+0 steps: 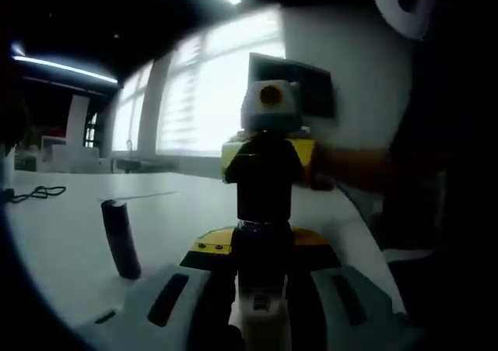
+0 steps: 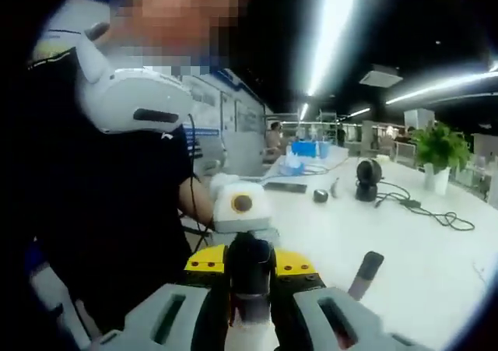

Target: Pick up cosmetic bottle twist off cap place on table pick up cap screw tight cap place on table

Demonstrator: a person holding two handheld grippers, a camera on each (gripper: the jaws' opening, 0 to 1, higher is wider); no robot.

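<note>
In the left gripper view, the left gripper [image 1: 263, 304] clamps the pale cosmetic bottle [image 1: 264, 314] upright between its jaws, long axis vertical, neck up, while the right gripper [image 1: 266, 181] grips its dark cap [image 1: 264, 230] from above. A dark tube [image 1: 121, 239] stands tilted on the white table [image 1: 70, 234]. In the right gripper view, the right gripper [image 2: 250, 308] closes on the cap [image 2: 250, 269], the bottle running away from the camera into the left gripper [image 2: 243, 259], in front of the person [image 2: 109, 211].
</note>
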